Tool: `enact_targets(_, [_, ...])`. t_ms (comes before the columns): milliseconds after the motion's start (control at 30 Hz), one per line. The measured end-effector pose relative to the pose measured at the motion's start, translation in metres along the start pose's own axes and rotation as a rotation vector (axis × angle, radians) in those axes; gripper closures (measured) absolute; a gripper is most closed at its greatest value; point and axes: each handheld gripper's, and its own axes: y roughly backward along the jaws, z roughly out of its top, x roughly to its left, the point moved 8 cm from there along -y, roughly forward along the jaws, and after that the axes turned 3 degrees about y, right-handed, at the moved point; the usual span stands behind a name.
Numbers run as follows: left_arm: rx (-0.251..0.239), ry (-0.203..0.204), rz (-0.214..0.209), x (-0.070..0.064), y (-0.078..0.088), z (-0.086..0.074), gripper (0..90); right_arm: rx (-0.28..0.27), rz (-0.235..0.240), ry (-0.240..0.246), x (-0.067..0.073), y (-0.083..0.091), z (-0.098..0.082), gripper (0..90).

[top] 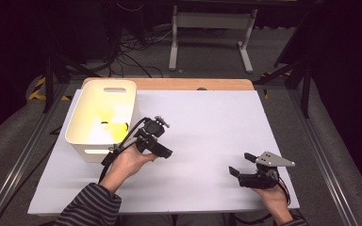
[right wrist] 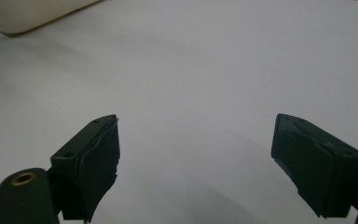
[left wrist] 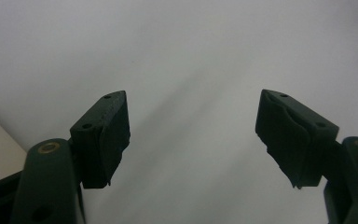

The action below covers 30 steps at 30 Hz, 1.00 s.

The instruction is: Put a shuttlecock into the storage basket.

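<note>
Left hand-held gripper (top: 162, 151) hovers wide open and empty just beside the white bin (top: 87, 143) on the tabletop (top: 207, 122); the right hand-held gripper (top: 238, 165), equally spread and empty, waits well apart. Judging by this, a drop looks complete. Something yellow (top: 115, 128), too glary to identify, lies inside the handled bin; next comes fetching another piece.

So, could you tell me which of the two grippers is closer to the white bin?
The left gripper: it sits right beside the white bin, while the right gripper is far across the table.
</note>
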Motion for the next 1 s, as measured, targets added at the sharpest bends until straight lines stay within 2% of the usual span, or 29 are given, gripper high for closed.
enact_targets(267, [0.003,0.003,-0.002,-0.002,-0.004,-0.005,26.9,0.0,-0.001,0.001,0.0,0.0,0.0,16.1])
enact_targets(433, [0.01,-0.01,0.003,-0.004,-0.005,-0.008,26.8,-0.001,0.0,0.0,0.0,0.0,0.0,16.1])
enact_targets(667, [0.035,-0.018,0.011,-0.006,-0.011,-0.018,26.6,-0.002,0.0,0.0,0.0,0.0,0.0,16.1])
enact_targets(1000, [0.042,-0.015,-0.002,-0.011,-0.017,-0.031,26.7,0.0,0.001,0.0,0.0,0.0,0.0,16.1])
